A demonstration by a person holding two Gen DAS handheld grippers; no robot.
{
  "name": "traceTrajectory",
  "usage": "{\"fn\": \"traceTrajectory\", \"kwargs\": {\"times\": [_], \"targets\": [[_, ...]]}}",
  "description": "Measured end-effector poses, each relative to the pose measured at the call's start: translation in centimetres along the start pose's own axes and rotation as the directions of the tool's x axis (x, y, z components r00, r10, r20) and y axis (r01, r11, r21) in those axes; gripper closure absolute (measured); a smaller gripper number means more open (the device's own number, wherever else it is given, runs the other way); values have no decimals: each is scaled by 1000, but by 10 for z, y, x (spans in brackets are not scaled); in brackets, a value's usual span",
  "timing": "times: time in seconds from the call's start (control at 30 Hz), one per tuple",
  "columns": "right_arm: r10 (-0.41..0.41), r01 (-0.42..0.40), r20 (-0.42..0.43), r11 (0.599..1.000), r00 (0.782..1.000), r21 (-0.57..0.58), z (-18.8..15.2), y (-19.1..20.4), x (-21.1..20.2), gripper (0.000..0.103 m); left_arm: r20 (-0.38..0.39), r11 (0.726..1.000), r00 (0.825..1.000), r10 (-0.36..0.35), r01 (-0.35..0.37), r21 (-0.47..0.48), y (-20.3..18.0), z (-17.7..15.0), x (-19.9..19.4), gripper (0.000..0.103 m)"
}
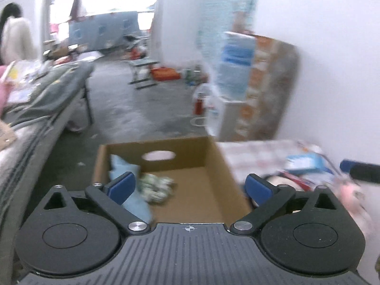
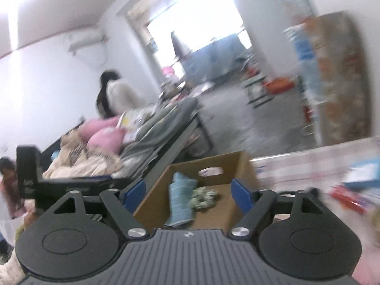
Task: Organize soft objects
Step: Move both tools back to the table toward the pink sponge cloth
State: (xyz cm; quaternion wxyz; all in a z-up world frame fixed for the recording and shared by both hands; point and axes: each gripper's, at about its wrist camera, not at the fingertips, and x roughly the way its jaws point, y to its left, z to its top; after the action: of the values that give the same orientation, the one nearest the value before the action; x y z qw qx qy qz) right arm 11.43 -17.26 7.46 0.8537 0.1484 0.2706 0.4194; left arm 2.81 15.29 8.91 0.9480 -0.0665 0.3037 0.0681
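Note:
An open cardboard box (image 1: 213,161) stands ahead, below my left gripper (image 1: 190,187). Inside it lie a light blue folded cloth (image 1: 123,166) and a green-and-white bunched soft item (image 1: 156,187). The left gripper's blue pads stand wide apart with nothing between them. In the right wrist view the same box (image 2: 213,163) holds the blue cloth (image 2: 180,199) and the green-and-white item (image 2: 204,196). My right gripper (image 2: 188,193) hangs above the box's near edge, its jaws open and empty. Both views are blurred.
A bed with a grey blanket (image 1: 47,95) and pink pillows (image 2: 104,135) runs along the left. A person in a white top (image 2: 118,95) stands beyond it. Right of the box, a patterned surface (image 1: 261,156) bears a blue booklet (image 1: 306,161). A red bottle (image 1: 199,104) stands on the floor.

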Motion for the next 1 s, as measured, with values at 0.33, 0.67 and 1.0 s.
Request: {"fn": "traceTrajectory", "kwargs": {"times": [0.33, 0.67, 1.0], "targets": [[-194, 163, 147, 967, 970, 195, -70, -78, -135, 16, -50, 966, 969, -241, 244, 90, -104, -49, -17, 0], [-240, 196, 64, 896, 969, 399, -132, -176, -129, 30, -161, 898, 918, -364, 391, 200, -215, -121, 40, 1], [-170, 131, 17, 816, 985, 564, -166, -236, -98, 47, -256, 896, 921, -292, 357, 262, -264, -116, 122, 19]]}}
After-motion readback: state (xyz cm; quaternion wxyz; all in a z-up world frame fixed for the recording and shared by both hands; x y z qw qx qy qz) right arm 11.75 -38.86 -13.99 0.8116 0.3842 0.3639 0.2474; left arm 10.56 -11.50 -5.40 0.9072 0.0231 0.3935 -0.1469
